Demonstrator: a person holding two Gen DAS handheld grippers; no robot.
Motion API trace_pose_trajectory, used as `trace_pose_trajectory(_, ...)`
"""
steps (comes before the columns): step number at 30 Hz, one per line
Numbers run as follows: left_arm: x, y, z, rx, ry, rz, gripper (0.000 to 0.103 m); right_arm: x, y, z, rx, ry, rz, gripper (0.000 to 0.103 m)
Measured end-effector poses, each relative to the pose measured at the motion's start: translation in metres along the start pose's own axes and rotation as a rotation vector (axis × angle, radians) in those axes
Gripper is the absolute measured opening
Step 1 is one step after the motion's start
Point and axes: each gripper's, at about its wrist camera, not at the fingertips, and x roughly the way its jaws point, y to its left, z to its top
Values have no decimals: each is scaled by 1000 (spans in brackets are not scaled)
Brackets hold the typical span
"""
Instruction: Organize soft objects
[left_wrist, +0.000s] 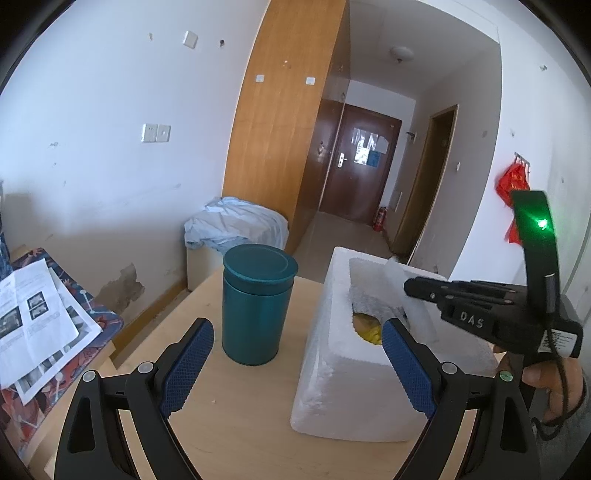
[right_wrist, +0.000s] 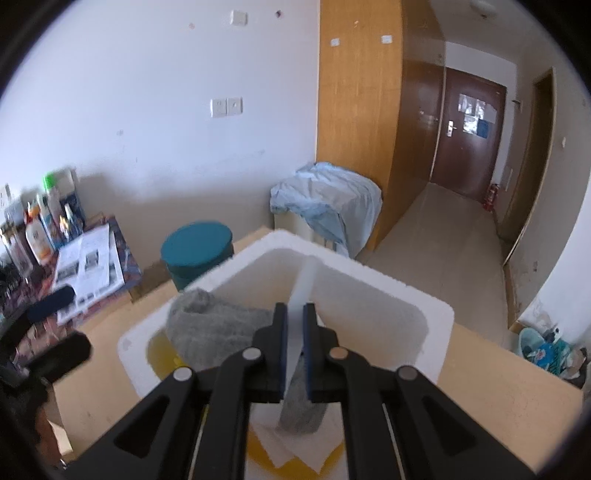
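A white rectangular polystyrene foam box (right_wrist: 436, 317) stands on a pale wooden table (left_wrist: 236, 413), just beside a teal cylindrical metal canister with a lid (left_wrist: 256, 306). Inside the box lie the soft items: a grey knitted cloth (right_wrist: 214, 325) bunched toward the left wall, with a yellow soft object (left_wrist: 369, 330) beneath it and white folded paper or tissue (right_wrist: 291, 443) at the near end.

The right gripper (right_wrist: 294, 354) hangs over the box interior with its blue-padded jaws drawn nearly together on a thin white upright sheet (right_wrist: 304, 291), which appears to be a divider panel or card; the material cannot be confirmed because this view is motion-blurred. The sheet stands roughly vertical, running from the jaws toward the far wall of the box.

The left gripper (left_wrist: 299, 354) is held low above the table in front of the canister and the box, jaws spread wide, holding nothing.

Step in hand, as judged: positioning the white sheet within the box, so that the soft items are separated or packed on one side.

Next move, as judged: lower the sheet until it seats against the box floor, then release. The grey cloth lies close to the sheet and could catch under its edge; the free left gripper may be needed to steady the light foam box.
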Motion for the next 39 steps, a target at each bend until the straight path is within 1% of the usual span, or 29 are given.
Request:
trace_pose_trajectory(5,1,2,0,-4,3,1,92,-14,-3,1,18,-31,18,12)
trace_pose_trajectory(9,0,1,-1,0,4,-3,92,-20,10,1,-10,-23,76,12)
trace_pose_trajectory(11,-1,2,-1,-3,1,-2,92,-16,19,1,-35,0,111,12)
trace_pose_trajectory(14,-2,3,-1,-9,0,0,92,-6,25,-1,-49,36,108,12)
trace_pose_trajectory(19,-6,6,-2,-14,-4,3,92,7,20,-6,-35,105,58,12)
trace_pose_trajectory(23,-6,6,-2,-11,0,0,92,10,15,-10,-19,139,14,12)
trace_pose_trajectory(25,-8,5,-2,-7,-2,0,92,7,11,-10,-3,138,6,12)
trace_pose_trajectory(27,-9,5,-1,-5,-5,-5,92,0,10,-9,6,113,21,13)
trace_pose_trajectory(28,-10,4,-1,-7,-7,-5,92,-5,9,-10,9,97,23,16)
trace_pose_trajectory(29,-11,4,-1,-8,-7,-7,92,-9,9,-10,11,87,18,33)
trace_pose_trajectory(30,-11,4,-2,-8,-6,-9,92,-12,8,-11,11,74,12,57)
trace_pose_trajectory(31,-11,3,-2,-8,-5,-11,92,-18,9,-13,8,47,3,67)
trace_pose_trajectory(32,-11,2,-1,-6,-4,-13,92,-24,10,-14,1,16,-12,74)
trace_pose_trajectory(35,-13,-2,-2,-1,-8,-19,92,-33,7,-14,8,-3,-22,74)
trace_pose_trajectory(37,-15,-4,-2,0,-8,-27,92,-35,5,-16,15,3,-26,75)
trace_pose_trajectory(39,-17,-5,-2,3,-12,-30,92,-34,7,-18,14,9,-49,77)
